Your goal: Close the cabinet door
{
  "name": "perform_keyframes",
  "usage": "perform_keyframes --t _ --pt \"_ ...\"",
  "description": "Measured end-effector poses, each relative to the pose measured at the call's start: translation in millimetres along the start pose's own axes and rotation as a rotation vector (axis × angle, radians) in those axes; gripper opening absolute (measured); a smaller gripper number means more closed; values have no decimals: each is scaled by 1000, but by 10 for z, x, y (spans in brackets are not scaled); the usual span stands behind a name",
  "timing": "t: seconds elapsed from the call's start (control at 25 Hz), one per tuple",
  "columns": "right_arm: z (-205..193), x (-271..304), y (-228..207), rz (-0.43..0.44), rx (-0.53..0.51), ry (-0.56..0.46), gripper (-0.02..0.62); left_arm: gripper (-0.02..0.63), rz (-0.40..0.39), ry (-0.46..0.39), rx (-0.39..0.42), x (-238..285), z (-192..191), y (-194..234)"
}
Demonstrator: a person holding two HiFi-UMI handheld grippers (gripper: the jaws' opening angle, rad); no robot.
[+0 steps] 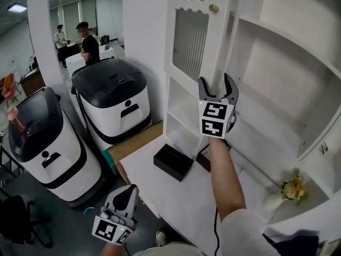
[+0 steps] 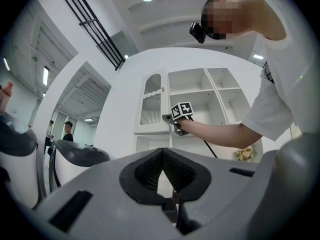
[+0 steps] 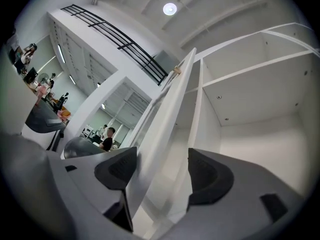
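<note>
The cabinet door point(image 1: 194, 36) stands ajar at the cabinet's point(image 1: 287, 47) left edge, its free edge between the right claw's point(image 1: 216, 87) parted jaws; left claw point(image 1: 128, 192) hangs shut, empty. Next, likely a sideways push home

Head cam looks down over right tongs point(image 1: 217, 84) & left tongs point(image 1: 128, 192); their cams face cabinet door point(image 1: 189, 36), right's v. close.

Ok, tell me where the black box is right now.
Head view: the black box sits on the white counter near its left edge, just below the open cabinet door and left of the person's forearm.
</note>
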State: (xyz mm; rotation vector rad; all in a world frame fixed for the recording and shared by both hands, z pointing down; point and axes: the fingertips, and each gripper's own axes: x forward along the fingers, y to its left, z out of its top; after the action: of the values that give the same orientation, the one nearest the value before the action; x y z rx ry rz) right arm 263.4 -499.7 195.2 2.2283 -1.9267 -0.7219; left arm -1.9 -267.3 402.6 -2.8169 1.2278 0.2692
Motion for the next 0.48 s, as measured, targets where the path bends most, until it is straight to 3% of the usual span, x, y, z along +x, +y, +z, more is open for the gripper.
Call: perform_keyframes --t 0.48 --pt "-180 142 -258 -34 54 82 311 5 40 45 108 62 -38 217"
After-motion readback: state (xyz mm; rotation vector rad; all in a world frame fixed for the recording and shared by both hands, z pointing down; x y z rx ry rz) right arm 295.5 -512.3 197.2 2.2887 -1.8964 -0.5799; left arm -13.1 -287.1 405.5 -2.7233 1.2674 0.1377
